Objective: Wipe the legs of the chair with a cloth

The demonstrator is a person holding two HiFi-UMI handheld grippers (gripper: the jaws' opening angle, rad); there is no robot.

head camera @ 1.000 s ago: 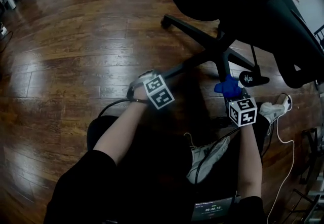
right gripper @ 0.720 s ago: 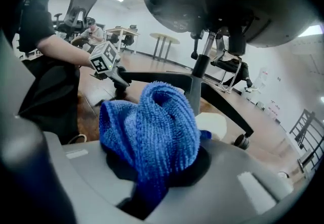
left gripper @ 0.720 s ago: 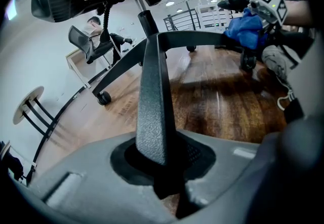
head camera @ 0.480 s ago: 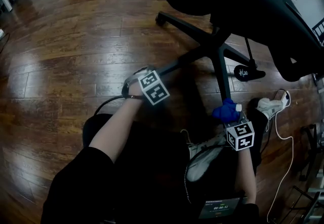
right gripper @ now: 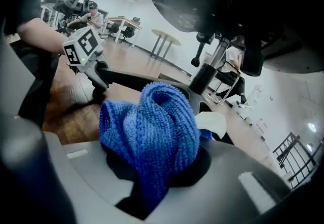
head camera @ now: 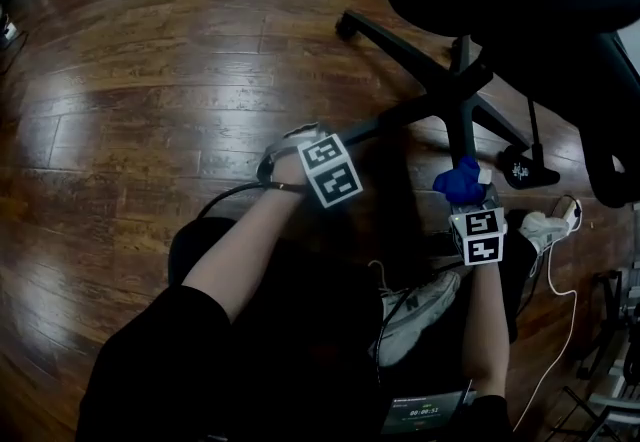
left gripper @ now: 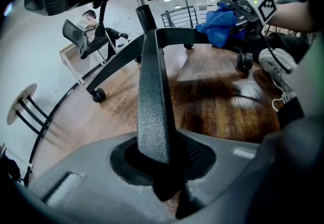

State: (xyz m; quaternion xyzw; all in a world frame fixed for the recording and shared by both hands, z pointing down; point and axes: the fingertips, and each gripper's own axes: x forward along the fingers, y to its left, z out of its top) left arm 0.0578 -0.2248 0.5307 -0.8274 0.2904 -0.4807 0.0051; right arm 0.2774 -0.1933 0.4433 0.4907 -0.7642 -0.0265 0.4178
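On the wood floor (head camera: 150, 80), left side: we note the left gripper (left gripper: 157, 159) clamped shut on one black chair leg (left gripper: 152, 91). To its right, the right gripper (right gripper: 152, 182) holds the bunched blue cloth (right gripper: 152, 121), at the neighbouring leg (head camera: 465, 135).

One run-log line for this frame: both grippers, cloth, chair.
left gripper: shut on black textured plastic chair leg | right gripper: shut on blue terry cloth | cloth by another leg, contact unclear
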